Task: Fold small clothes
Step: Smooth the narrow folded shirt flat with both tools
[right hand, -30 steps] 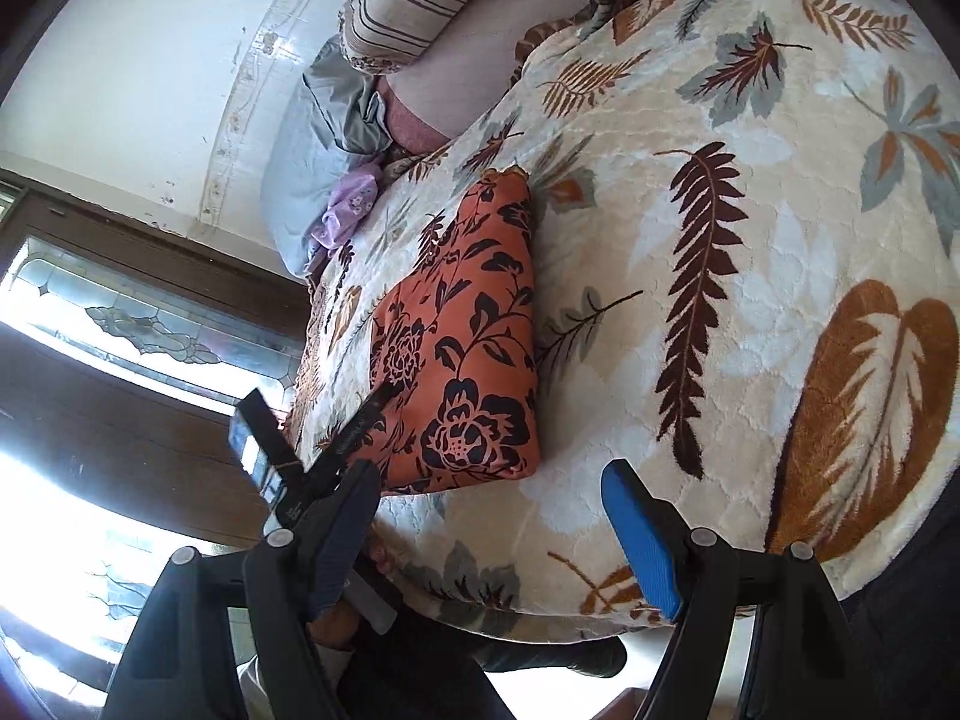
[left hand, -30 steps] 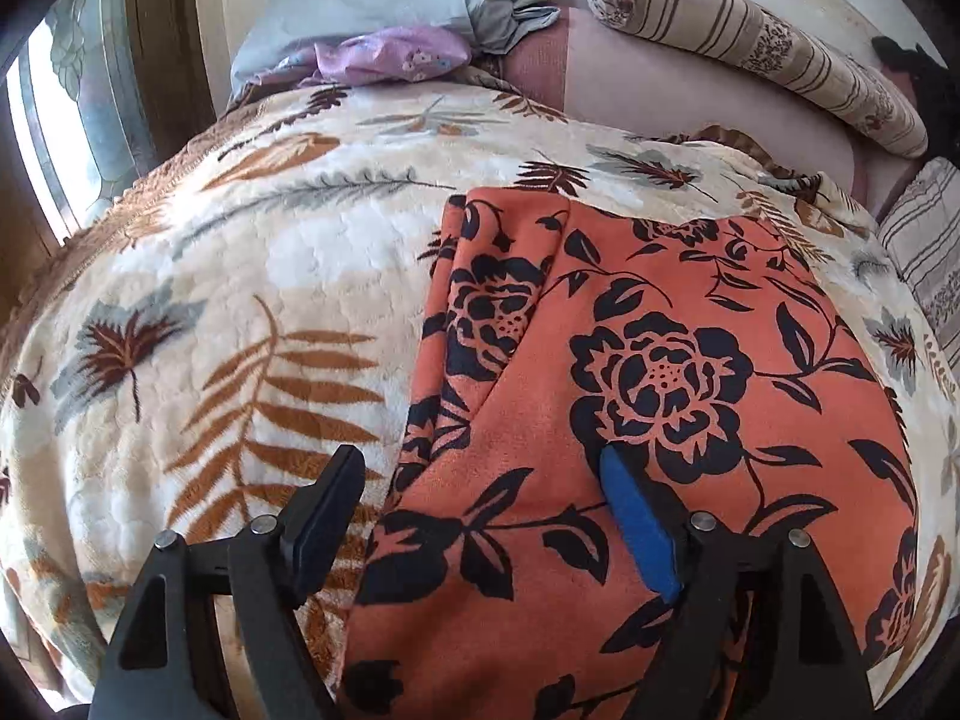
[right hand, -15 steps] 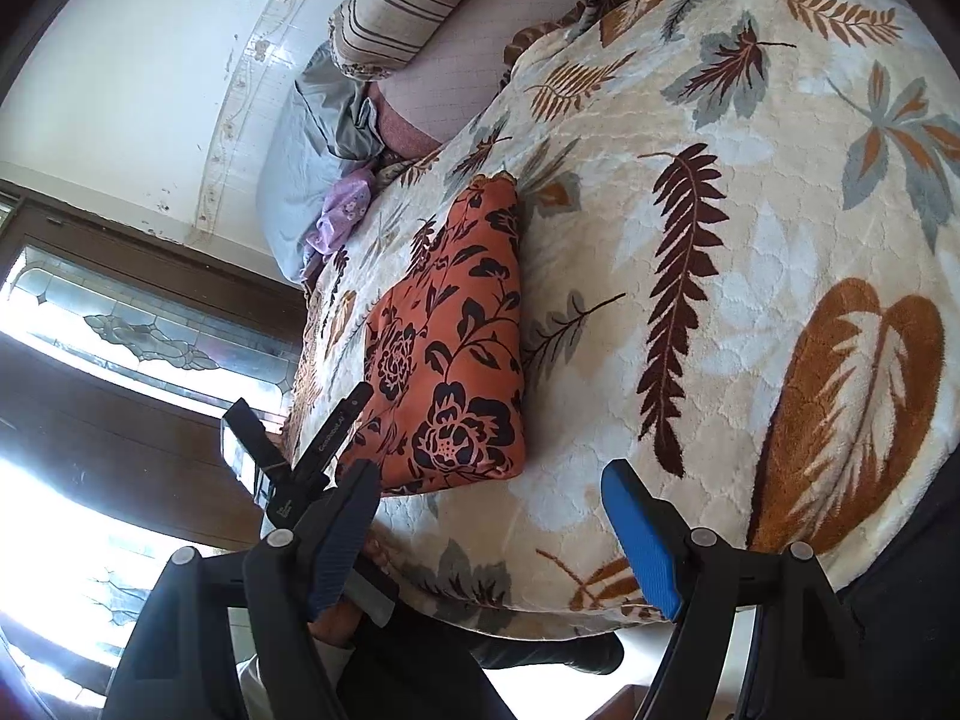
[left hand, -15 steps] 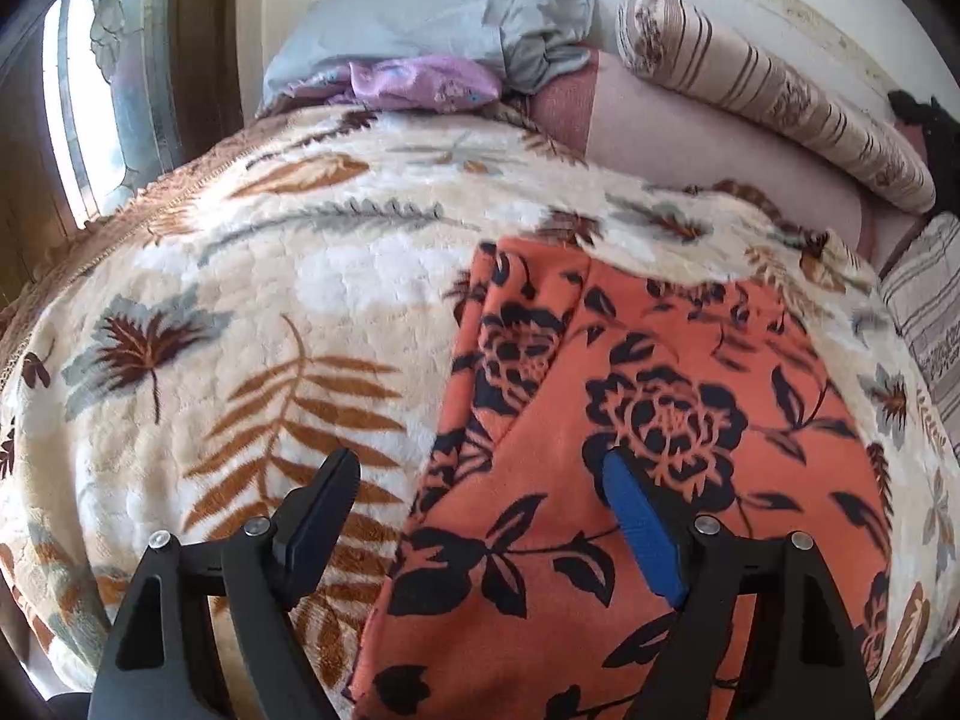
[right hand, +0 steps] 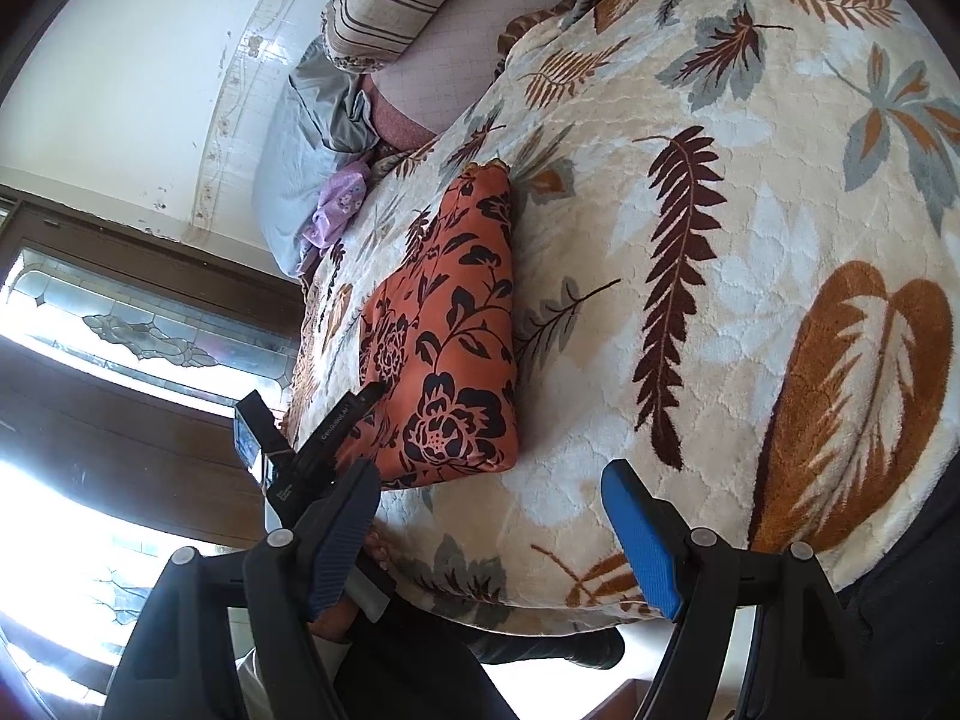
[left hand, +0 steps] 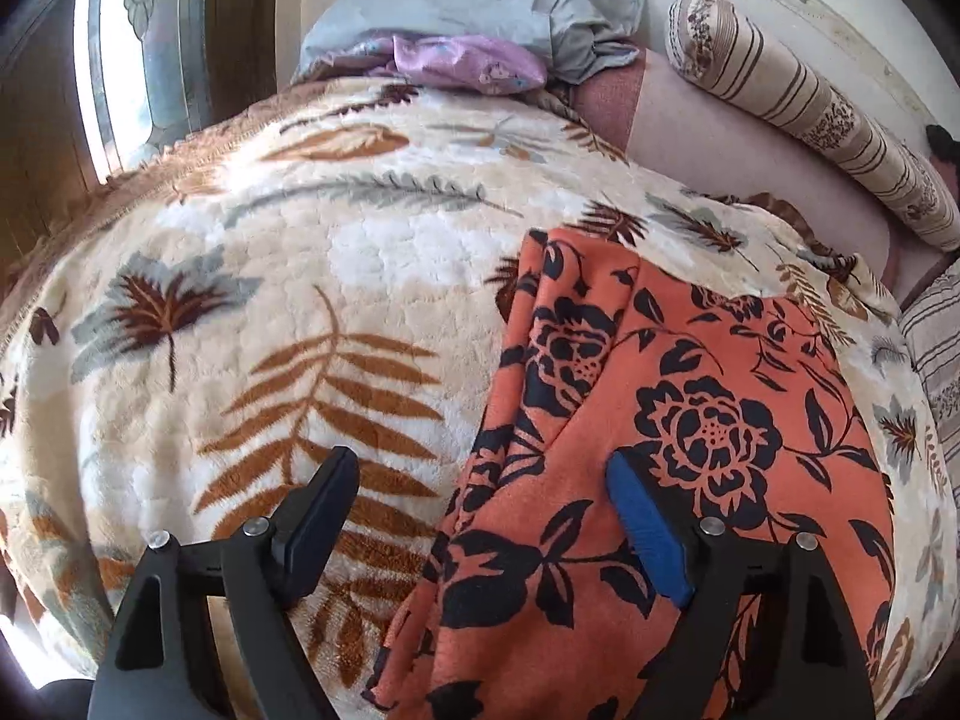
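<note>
An orange garment with black flowers [left hand: 660, 432] lies folded flat on the leaf-patterned blanket [left hand: 270, 324], near the bed's front edge. My left gripper [left hand: 480, 504] is open and empty, held just above the garment's left edge. In the right wrist view the same garment [right hand: 450, 348] lies left of centre, with the left gripper [right hand: 312, 450] beside its near corner. My right gripper [right hand: 492, 516] is open and empty, held above the blanket's edge, apart from the garment.
A grey pillow [left hand: 480, 6] with a purple cloth [left hand: 468, 63] lies at the head of the bed. A striped bolster [left hand: 810, 102] lies at the back right. A window with a wooden frame [left hand: 120, 60] stands on the left. The blanket [right hand: 750, 240] spreads wide to the right.
My left gripper has pulled back and to the left, away from the garment. My right gripper has drawn slightly back. The garment stays in place.
</note>
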A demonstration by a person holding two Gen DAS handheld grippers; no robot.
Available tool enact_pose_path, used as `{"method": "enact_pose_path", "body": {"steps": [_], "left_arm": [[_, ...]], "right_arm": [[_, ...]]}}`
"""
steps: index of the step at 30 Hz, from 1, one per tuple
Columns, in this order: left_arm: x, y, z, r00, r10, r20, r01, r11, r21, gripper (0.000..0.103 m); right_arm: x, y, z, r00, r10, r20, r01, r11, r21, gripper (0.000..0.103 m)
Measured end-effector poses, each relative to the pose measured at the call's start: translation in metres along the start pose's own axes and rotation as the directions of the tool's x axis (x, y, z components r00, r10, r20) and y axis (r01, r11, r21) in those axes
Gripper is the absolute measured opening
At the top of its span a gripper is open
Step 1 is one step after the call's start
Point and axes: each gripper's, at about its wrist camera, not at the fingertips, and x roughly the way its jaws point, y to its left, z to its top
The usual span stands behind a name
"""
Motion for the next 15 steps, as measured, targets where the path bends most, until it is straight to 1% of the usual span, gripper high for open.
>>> {"method": "enact_pose_path", "body": {"steps": [2, 3, 4, 5, 7, 9, 10, 11, 12, 13, 14, 15], "left_arm": [[-0.016, -0.003, 0.001, 0.996, -0.003, 0.09, 0.001, 1.0, 0.022, 0.086], [-0.021, -0.004, 0.002, 0.993, -0.009, 0.115, 0.006, 1.0, 0.027, 0.086], [-0.022, -0.005, 0.001, 0.993, -0.011, 0.122, 0.007, 0.999, 0.031, 0.086], [-0.017, -0.006, 0.001, 0.995, -0.017, 0.095, 0.013, 0.999, 0.039, 0.086], [-0.004, -0.01, 0.0, 0.999, -0.044, 0.005, 0.043, 0.998, 0.056, 0.086], [0.004, -0.016, -0.003, 0.998, -0.035, -0.052, 0.039, 0.996, 0.083, 0.086], [0.0, -0.017, -0.002, 0.998, -0.046, -0.041, 0.049, 0.996, 0.08, 0.086], [-0.012, -0.017, -0.001, 0.997, -0.076, 0.012, 0.075, 0.995, 0.066, 0.086], [-0.026, -0.016, 0.0, 0.991, -0.103, 0.084, 0.098, 0.993, 0.064, 0.086], [-0.037, -0.017, 0.001, 0.983, -0.115, 0.141, 0.104, 0.991, 0.082, 0.086], [-0.043, -0.019, 0.0, 0.978, -0.119, 0.17, 0.102, 0.989, 0.104, 0.086], [-0.042, -0.02, -0.001, 0.979, -0.129, 0.156, 0.112, 0.987, 0.116, 0.086]], "right_arm": [[0.002, -0.003, 0.0, 1.0, -0.002, -0.003, 0.002, 1.0, 0.012, 0.079], [0.004, -0.004, 0.0, 1.0, -0.001, -0.006, 0.001, 1.0, 0.016, 0.079], [0.006, -0.004, 0.001, 1.0, -0.001, -0.01, 0.001, 1.0, 0.018, 0.079], [0.008, -0.004, 0.001, 1.0, -0.002, -0.015, 0.002, 1.0, 0.016, 0.079], [0.012, -0.003, 0.003, 1.0, 0.001, -0.027, -0.001, 1.0, 0.007, 0.079], [0.017, -0.004, 0.007, 0.999, 0.011, -0.034, -0.011, 1.0, 0.008, 0.079], [0.02, -0.005, 0.01, 0.999, 0.018, -0.035, -0.017, 1.0, 0.012, 0.079], [0.023, -0.009, 0.012, 0.999, 0.034, -0.031, -0.034, 0.999, 0.017, 0.079], [0.027, -0.014, 0.015, 0.998, 0.056, -0.029, -0.055, 0.998, 0.037, 0.079], [0.034, -0.021, 0.018, 0.997, 0.072, -0.038, -0.069, 0.995, 0.071, 0.079], [0.042, -0.029, 0.021, 0.995, 0.091, -0.049, -0.086, 0.991, 0.103, 0.079], [0.05, -0.035, 0.024, 0.993, 0.109, -0.053, -0.102, 0.986, 0.129, 0.079]]}}
